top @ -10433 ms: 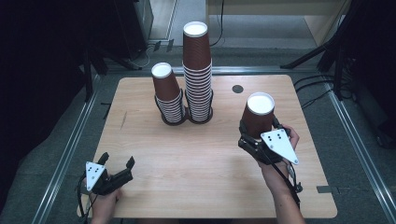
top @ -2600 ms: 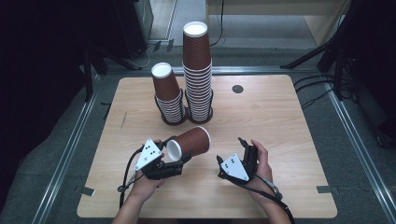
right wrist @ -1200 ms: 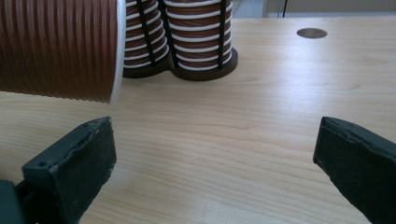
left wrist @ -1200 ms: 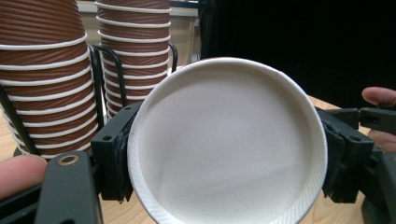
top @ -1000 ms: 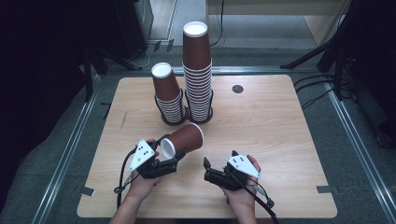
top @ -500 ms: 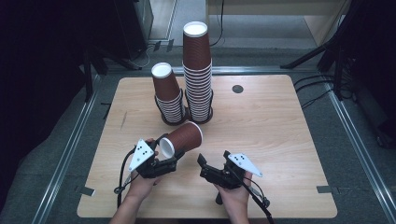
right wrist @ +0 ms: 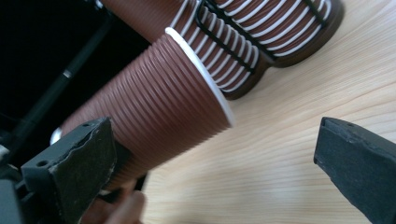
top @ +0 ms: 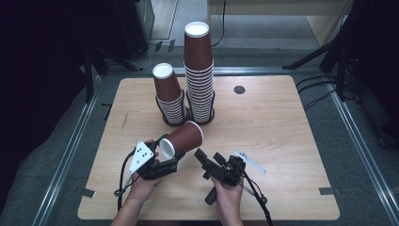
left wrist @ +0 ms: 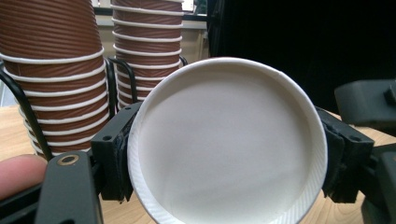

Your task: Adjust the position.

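Ribbed paper cup clamped sideways in left gripper; right gripper, wide open, now swung closer for a handover.

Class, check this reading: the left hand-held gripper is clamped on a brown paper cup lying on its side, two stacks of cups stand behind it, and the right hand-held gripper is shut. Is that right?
One point is wrong: the right hand-held gripper is open, its jaws wide apart beside the cup, as the right gripper view shows. The left hand-held gripper is indeed clamped on the sideways cup, with both stacks behind.
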{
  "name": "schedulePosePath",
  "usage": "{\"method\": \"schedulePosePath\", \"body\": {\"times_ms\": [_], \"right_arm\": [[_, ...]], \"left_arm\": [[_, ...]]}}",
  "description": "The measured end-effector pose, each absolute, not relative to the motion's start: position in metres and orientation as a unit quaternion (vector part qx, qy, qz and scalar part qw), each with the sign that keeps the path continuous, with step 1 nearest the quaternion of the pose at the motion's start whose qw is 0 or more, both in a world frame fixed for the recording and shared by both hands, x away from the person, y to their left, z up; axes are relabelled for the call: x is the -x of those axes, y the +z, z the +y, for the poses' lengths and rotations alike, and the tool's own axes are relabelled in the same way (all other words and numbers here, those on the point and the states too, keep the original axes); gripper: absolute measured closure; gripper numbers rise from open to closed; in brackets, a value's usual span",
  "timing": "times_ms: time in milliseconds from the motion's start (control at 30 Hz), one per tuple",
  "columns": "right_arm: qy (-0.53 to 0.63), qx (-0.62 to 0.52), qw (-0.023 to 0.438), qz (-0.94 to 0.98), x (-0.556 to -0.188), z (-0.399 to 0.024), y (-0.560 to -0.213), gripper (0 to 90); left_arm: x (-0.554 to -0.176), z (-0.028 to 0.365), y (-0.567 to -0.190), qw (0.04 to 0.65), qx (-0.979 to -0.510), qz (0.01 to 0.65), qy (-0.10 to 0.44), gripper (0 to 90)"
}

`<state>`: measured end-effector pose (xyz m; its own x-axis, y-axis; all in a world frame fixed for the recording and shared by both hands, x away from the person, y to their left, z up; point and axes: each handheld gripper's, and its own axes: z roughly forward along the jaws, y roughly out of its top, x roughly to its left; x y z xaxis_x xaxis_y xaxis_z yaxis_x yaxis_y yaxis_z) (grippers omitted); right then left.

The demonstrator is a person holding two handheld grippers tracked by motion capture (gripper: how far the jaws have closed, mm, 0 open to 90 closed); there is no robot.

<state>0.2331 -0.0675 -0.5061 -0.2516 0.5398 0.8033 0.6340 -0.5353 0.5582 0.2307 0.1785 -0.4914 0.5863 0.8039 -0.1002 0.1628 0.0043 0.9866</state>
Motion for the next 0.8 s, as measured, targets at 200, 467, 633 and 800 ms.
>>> {"method": "schedulePosePath", "body": {"times_ms": [200,467,633,800], "right_arm": [[-0.636,0.622,0.071,-0.451,-0.236,-0.063,-0.504,0.0],[-0.641,0.633,0.136,-0.412,-0.242,-0.056,-0.507,0.0],[-0.643,0.638,0.164,-0.391,-0.245,-0.055,-0.508,0.0],[-0.643,0.644,0.188,-0.37,-0.248,-0.054,-0.509,0.0]], "left_arm": [[-0.23,0.178,-0.491,0.606,-0.652,0.368,0.269,22.4],[-0.229,0.177,-0.492,0.61,-0.649,0.365,0.271,22.4],[-0.228,0.176,-0.492,0.611,-0.648,0.365,0.271,22.4],[-0.227,0.173,-0.493,0.612,-0.649,0.362,0.272,22.4]]}}
